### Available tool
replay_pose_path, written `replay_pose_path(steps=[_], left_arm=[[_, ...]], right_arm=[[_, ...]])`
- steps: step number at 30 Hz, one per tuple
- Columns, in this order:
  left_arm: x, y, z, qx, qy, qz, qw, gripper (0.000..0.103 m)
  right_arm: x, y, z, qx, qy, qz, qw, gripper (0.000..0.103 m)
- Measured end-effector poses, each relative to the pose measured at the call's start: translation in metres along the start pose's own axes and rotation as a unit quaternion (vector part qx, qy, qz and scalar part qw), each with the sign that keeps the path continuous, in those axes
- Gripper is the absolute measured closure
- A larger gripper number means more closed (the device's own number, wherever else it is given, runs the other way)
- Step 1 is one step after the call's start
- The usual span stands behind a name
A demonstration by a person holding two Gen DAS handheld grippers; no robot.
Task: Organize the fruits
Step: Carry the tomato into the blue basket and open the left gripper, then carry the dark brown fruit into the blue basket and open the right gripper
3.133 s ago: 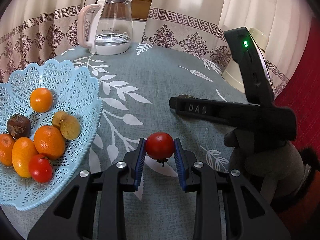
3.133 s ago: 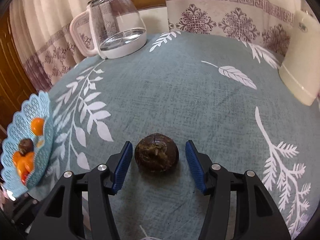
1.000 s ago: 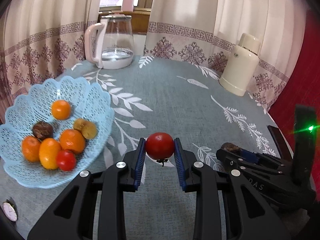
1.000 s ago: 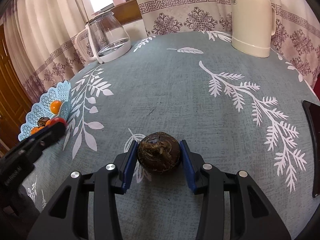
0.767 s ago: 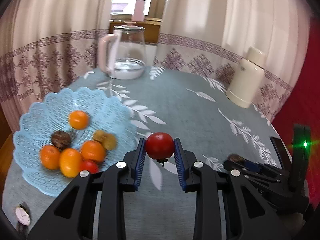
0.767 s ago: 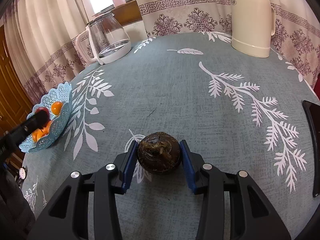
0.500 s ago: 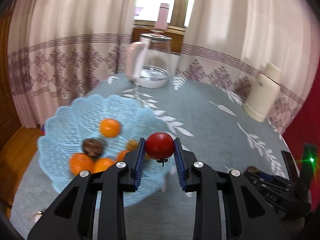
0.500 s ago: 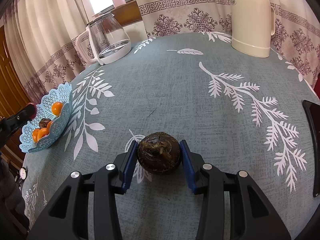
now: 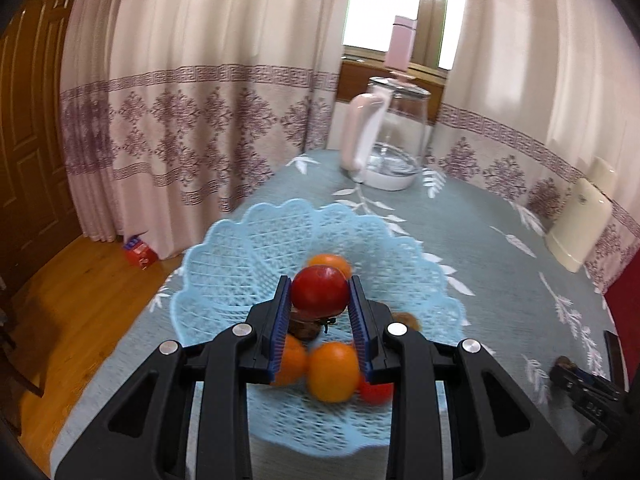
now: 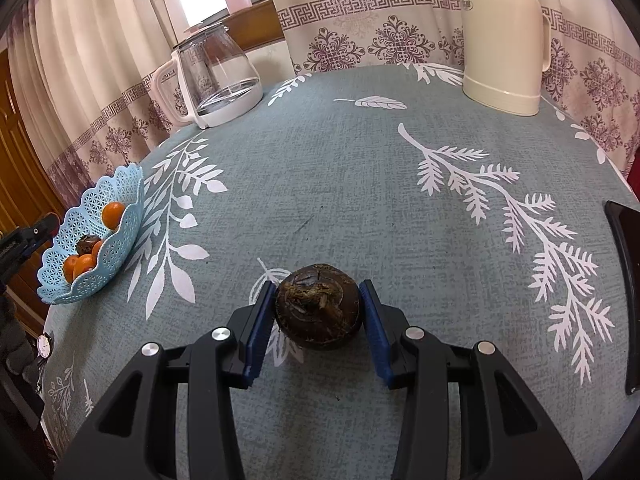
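Your left gripper (image 9: 320, 312) is clamped on a red tomato (image 9: 319, 291), both blue pads pressed against its sides, and you are holding it in the air above the light blue lattice fruit basket (image 9: 248, 248). Just below and in front of the fingers, inside the basket, lie two oranges (image 9: 333, 371) side by side, a second red tomato (image 9: 376, 391) partly hidden by the right finger, and a dark brown fruit (image 9: 305, 327) under the held tomato. A further orange (image 9: 330, 261) sits behind it, deeper in the basket. The basket stands near the edge of the table's grey-green cloth with white leaf print (image 9: 480, 240).

Your right gripper (image 10: 318, 316) grips a dark brown round fruit with a rough stem scar (image 10: 319, 311), pads touching it on both sides; whether it rests on the cloth or is just above it cannot be told. From this view the basket is well off to the left at the table edge.

Farther back stand a glass kettle with a white handle (image 9: 390, 136) and, to the right, a cream thermos jug (image 10: 502, 44). A dark flat object (image 10: 624, 292), possibly a phone, lies at the right edge of the table. Behind the kettle, a pink bottle (image 9: 400, 46) stands on the window sill between patterned curtains (image 9: 192, 112).
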State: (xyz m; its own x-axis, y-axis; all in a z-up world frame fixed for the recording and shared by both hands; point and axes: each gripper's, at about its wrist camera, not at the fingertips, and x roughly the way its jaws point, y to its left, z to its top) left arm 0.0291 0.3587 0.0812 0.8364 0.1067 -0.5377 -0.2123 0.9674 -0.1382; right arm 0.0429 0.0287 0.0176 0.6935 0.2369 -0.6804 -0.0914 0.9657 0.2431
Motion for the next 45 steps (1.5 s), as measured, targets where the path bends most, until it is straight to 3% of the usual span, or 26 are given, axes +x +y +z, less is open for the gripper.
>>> replay_pose_path(steps=[17,19,21,37,39,45], left_arm=[[0.023,0.029,-0.002,-0.017,0.02,0.036,0.999,0.073],[0.024,0.03,-0.002,-0.019,0.019,0.039,0.9989,0.068],[0.021,0.031,-0.002,-0.021,0.014,0.042,0.9988,0.056],[0.0,0.043,0.003,-0.033,-0.01,0.043,0.9985,0.055],[-0.004,0.045,0.003,-0.035,-0.012,0.043,0.9984,0.044],[-0.016,0.051,0.003,-0.035,-0.026,0.041,0.9982,0.032]], right_arm=[[0.001,0.0,0.0,-0.001,0.001,0.0,1.0,0.06],[0.001,0.0,0.0,-0.001,0.001,0.0,1.0,0.06],[0.001,0.0,0.0,-0.001,0.001,0.0,1.0,0.06],[0.001,0.001,0.001,-0.004,0.002,-0.005,1.0,0.06],[-0.001,0.004,0.002,-0.008,0.001,-0.008,1.0,0.06],[-0.005,0.024,0.007,-0.002,0.008,0.032,0.999,0.06]])
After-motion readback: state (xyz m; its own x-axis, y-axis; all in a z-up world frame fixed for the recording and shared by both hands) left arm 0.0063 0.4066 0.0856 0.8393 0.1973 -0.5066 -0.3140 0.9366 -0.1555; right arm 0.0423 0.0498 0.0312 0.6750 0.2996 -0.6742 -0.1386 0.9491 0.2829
